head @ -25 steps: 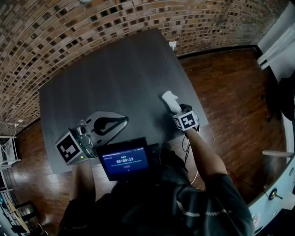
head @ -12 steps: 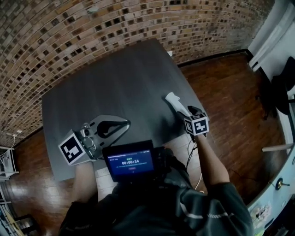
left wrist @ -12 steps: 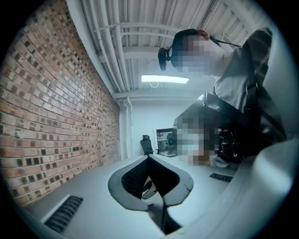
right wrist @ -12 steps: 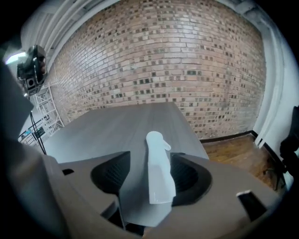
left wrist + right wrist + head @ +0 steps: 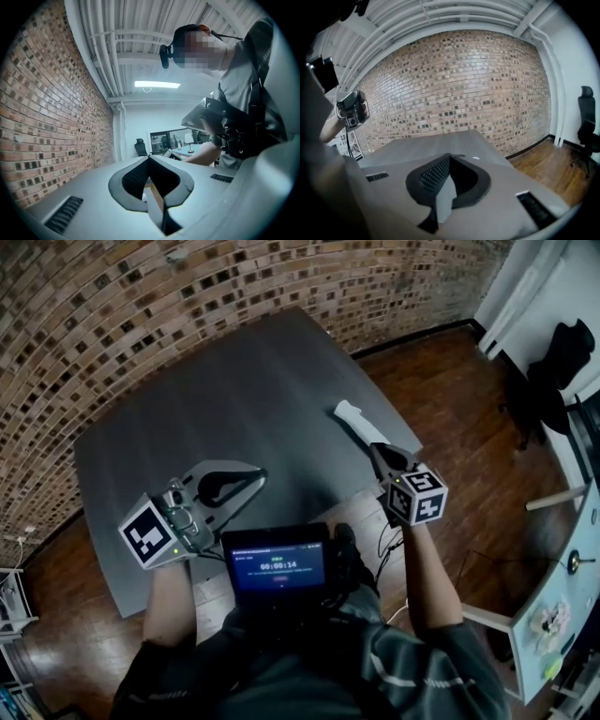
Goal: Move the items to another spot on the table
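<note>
The dark grey table [image 5: 234, 399] filled the middle of the head view, with a single thing lying near its right edge. The left gripper [image 5: 149, 157] was held at the table's near-left side. Its jaws were closed tip to tip, with nothing caught in the loop of its pads. The right gripper [image 5: 450, 155] hung above the near-right corner, pointing forward and somewhat down. Its jaws had just been closing and met at the tips, with nothing between them.

The white item [image 5: 357, 425], a slim elongated piece, lay flat on the table just inside the right edge. It was ahead of the right gripper and below it, clear of the jaws. Its long axis ran from near-right to far-left in the head view, close to the line along which the right gripper pointed. That gripper therefore faced the item end-on rather than across its width.

The right gripper was plainly the nearer of the two; the left gripper stood well apart, across the table's near side. In my judgement any fresh grasp would fall to the right gripper. It would have to open, sink, and either turn across the item's narrow width or come down from above. In the right gripper view its own jaws hid almost all of the item
</note>
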